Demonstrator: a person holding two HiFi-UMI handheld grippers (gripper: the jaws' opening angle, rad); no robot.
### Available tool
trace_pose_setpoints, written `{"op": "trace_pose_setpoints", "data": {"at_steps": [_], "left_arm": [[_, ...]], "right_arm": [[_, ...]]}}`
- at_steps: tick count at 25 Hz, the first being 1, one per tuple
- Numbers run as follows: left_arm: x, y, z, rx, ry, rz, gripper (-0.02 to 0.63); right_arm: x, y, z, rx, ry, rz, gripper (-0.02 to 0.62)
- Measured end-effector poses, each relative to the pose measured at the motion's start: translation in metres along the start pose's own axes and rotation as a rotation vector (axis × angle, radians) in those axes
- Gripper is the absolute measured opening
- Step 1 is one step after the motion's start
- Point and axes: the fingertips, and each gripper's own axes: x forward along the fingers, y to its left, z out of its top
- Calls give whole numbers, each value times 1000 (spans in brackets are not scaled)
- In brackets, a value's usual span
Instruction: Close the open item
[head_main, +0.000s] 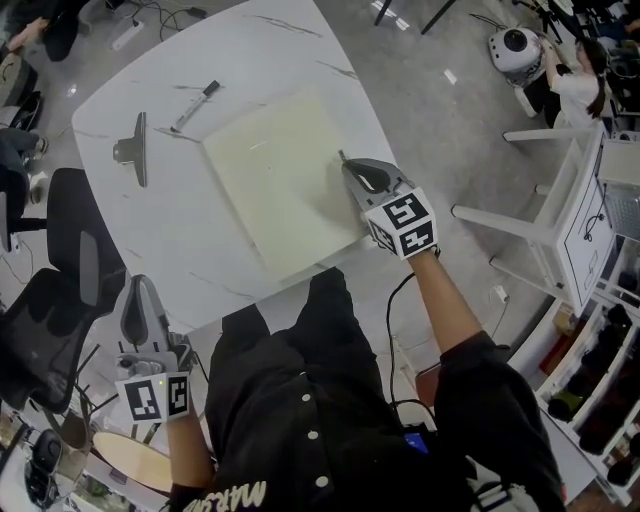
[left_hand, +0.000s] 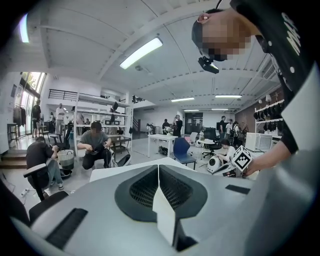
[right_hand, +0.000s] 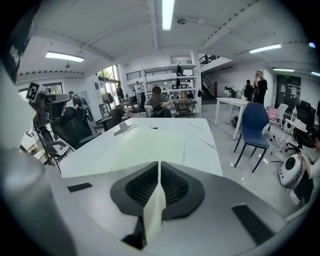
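Observation:
A marker pen (head_main: 195, 105) lies near the far left of the white marble table (head_main: 250, 45); I cannot tell whether its cap is on. My right gripper (head_main: 345, 162) hovers over the right edge of a pale green mat (head_main: 285, 180), its jaws shut with nothing between them. In the right gripper view the closed jaws (right_hand: 159, 167) point across the mat (right_hand: 145, 145) toward the marker (right_hand: 152, 128). My left gripper (head_main: 140, 288) is held off the table's near left corner, shut and empty. Its own view shows the closed jaws (left_hand: 159, 170) aimed at the room.
A grey stand-like object (head_main: 135, 150) lies on the table left of the mat. A black office chair (head_main: 60, 300) stands beside my left gripper. A white rack (head_main: 570, 210) and shelves (head_main: 600, 400) stand to the right. Several people are in the room beyond.

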Motion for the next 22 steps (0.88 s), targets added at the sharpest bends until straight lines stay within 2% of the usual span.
{"op": "trace_pose_setpoints", "data": {"at_steps": [6, 11, 16, 19, 22], "left_arm": [[4, -12, 21, -20, -75, -4, 21], [2, -33, 49, 10, -133, -5, 21], [-12, -53, 69, 19, -187, 87, 21], [-23, -64, 82, 15, -226, 158, 21], [-34, -79, 94, 40, -264, 191, 21]], "right_arm": [[-39, -9, 53, -15, -178, -16, 32], [-104, -13, 116, 28, -382, -9, 26], [-171, -19, 160, 15, -545, -25, 26], [-207, -25, 174, -28, -618, -74, 28], [-235, -28, 181, -93, -665, -96, 26]]}}
